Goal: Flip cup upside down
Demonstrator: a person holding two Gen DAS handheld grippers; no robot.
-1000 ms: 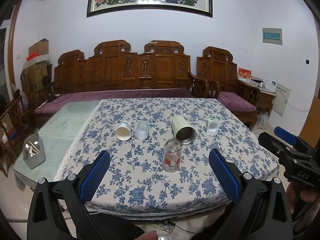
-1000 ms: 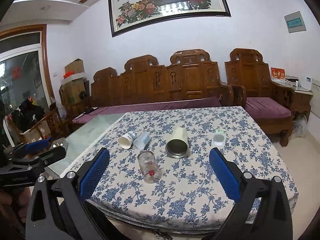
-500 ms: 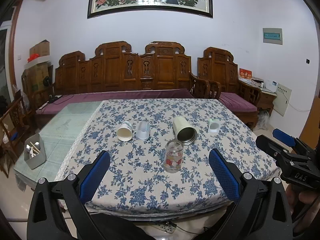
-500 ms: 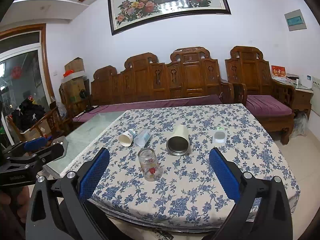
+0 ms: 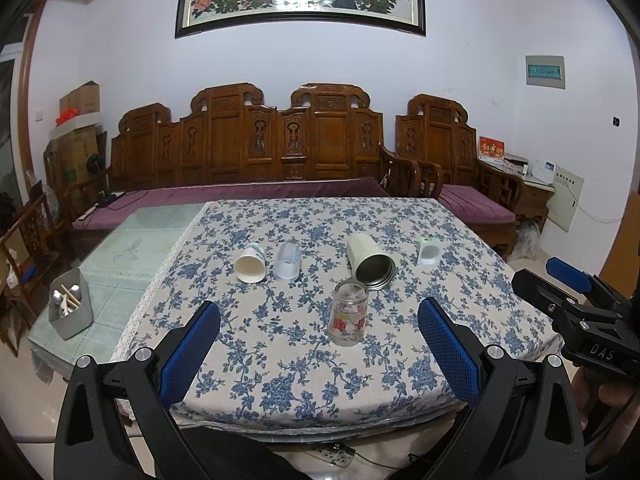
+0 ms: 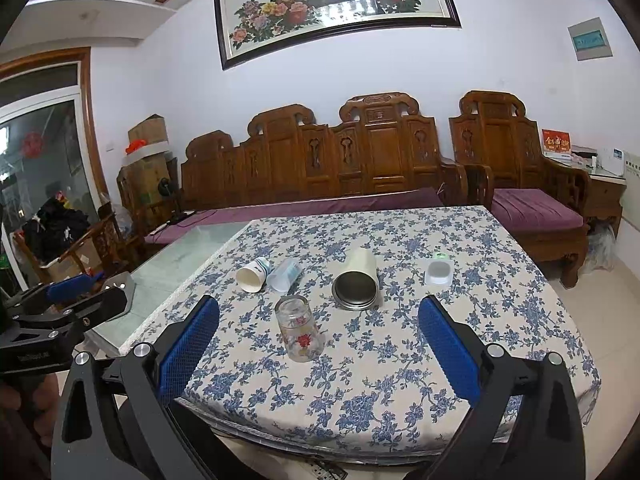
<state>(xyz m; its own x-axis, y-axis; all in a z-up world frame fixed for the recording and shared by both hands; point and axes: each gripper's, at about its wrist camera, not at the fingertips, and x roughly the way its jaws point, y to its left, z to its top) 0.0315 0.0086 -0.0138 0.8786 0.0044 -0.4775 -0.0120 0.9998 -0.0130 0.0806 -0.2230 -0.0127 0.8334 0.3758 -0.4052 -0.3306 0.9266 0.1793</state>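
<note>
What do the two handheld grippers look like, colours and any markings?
Both are matte black frames with silver bolts and blue textured finger pads. The right gripper, seen from the left wrist camera, carries white "DAS" lettering. The left gripper bears small illegible print.

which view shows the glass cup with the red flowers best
The right wrist view: the glass cup looks larger there, between the open jaws, red flower print clear. The left wrist view shows the same cup, smaller and farther off.

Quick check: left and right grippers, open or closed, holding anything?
Left gripper: open, holding nothing, short of the table.
Right gripper: open, holding nothing.
</note>
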